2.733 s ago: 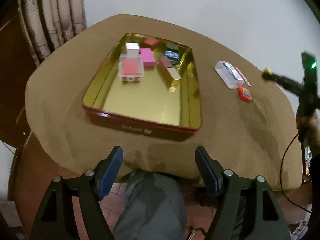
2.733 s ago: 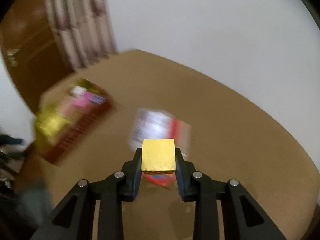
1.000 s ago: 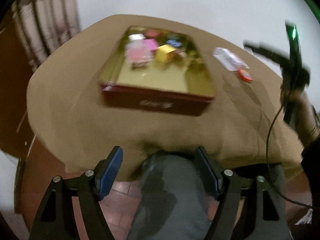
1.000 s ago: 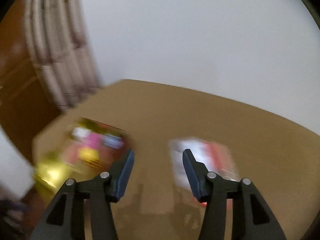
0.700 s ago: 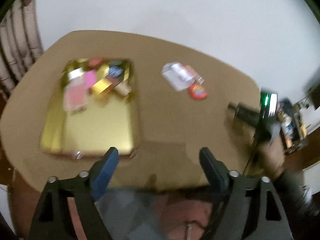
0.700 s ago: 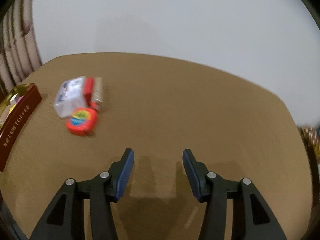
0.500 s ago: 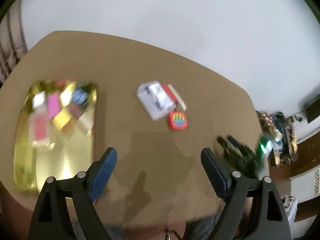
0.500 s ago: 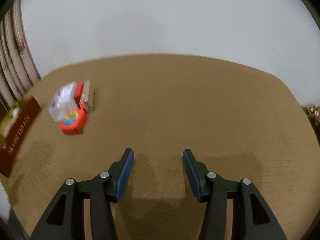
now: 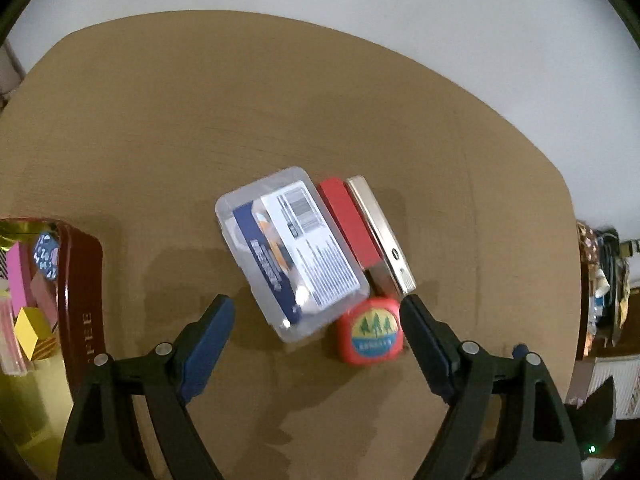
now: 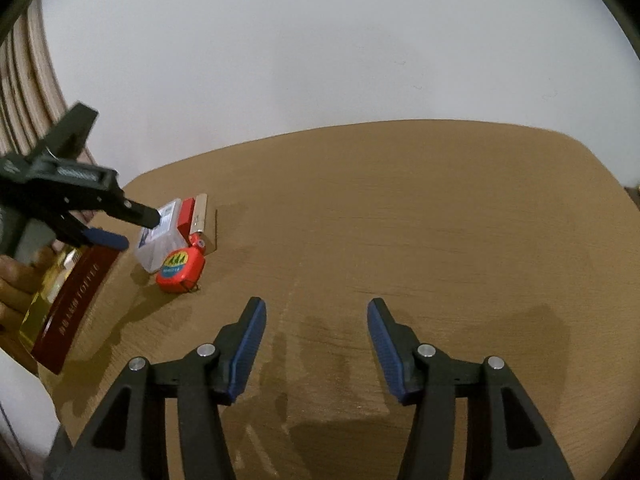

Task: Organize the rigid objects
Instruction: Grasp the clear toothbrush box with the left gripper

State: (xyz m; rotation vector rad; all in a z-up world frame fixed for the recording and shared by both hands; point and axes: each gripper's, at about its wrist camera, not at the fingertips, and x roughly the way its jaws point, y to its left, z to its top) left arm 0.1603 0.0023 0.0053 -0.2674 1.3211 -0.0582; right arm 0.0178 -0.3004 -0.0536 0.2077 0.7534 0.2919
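Observation:
A clear plastic case [image 9: 290,248] with a printed card lies on the brown table [image 9: 240,100]. A red block [image 9: 349,222] and a gold bar [image 9: 380,236] lie along its right side, and a red tape measure [image 9: 369,330] sits at its near corner. My left gripper [image 9: 316,340] is open and hovers above this cluster, empty. The cluster also shows in the right wrist view, with the tape measure [image 10: 180,266] nearest. My right gripper [image 10: 316,344] is open and empty over bare table. The left gripper [image 10: 116,226] shows there above the case.
A red tin with a gold inside [image 9: 80,300] stands at the left and holds pink blocks, a yellow block [image 9: 34,334] and a blue patterned piece [image 9: 47,254]. Its red side [image 10: 76,300] shows in the right wrist view. A white wall lies behind the table.
My right gripper let go of the yellow block into the tin and swung right over bare table. My left gripper moved from the tin's front to above the clear case and tape measure.

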